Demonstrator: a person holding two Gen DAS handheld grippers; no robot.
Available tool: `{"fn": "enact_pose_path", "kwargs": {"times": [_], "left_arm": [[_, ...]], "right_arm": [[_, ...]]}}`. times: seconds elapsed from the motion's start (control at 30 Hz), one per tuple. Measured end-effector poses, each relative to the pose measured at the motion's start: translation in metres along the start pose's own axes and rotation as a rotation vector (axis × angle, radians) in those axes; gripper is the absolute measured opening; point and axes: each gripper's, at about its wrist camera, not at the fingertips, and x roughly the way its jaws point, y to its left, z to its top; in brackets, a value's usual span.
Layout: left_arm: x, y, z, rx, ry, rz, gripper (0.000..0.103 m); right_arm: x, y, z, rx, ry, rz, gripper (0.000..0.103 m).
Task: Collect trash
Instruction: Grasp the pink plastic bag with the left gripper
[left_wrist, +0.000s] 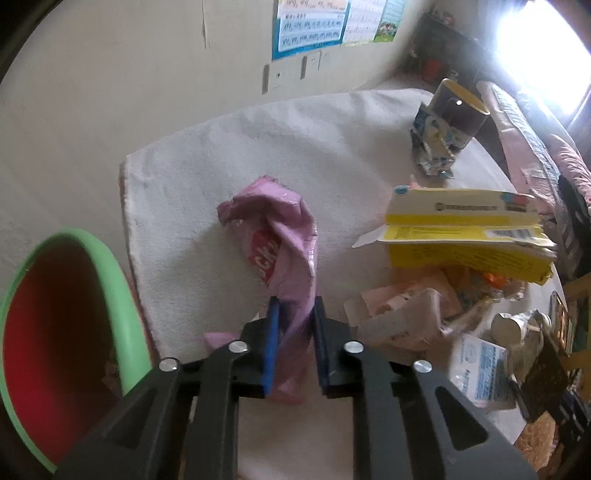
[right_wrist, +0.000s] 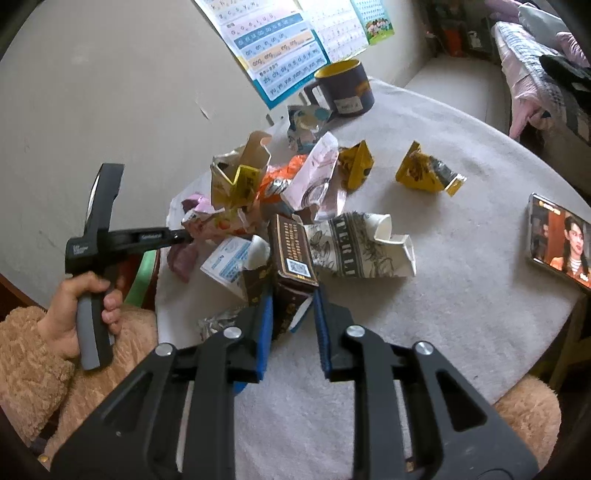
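Note:
A crumpled pink wrapper (left_wrist: 280, 236) lies on the white cloth, and its lower tail runs between my left gripper's blue pads. My left gripper (left_wrist: 295, 317) is shut on that tail. Beside the table at the left stands a green-rimmed bin (left_wrist: 122, 295) with a red inside. In the right wrist view my right gripper (right_wrist: 293, 306) is shut on the near end of a dark brown box (right_wrist: 291, 247) at the front of the trash pile. A hand (right_wrist: 74, 314) in a fuzzy tan sleeve holds the left gripper (right_wrist: 184, 236), which reaches into the pile's left side.
The pile holds a yellow carton (left_wrist: 465, 236), a crushed paper cup (right_wrist: 362, 247), yellow wrappers (right_wrist: 424, 173) and a blue-white packet (right_wrist: 229, 258). A dark mug (right_wrist: 343, 88) stands at the back. A phone (right_wrist: 557, 240) with a lit screen lies at the right edge of the round table (right_wrist: 461, 314).

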Motion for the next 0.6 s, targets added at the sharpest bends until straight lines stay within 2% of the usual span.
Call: {"fn": "enact_pose_path", "kwargs": {"times": [0.2,0.6], "left_arm": [[-0.040,-0.004,-0.020,0.014,-0.074,-0.047,0.008],[-0.133,-0.008,-0.041,0.070,-0.256,-0.013,0.009]], "right_arm": [[-0.006,0.003,0.001,-0.015,-0.028,-0.010,0.016],[-0.019,0.016,0.010,-0.057,-0.073,-0.063,0.014]]}}
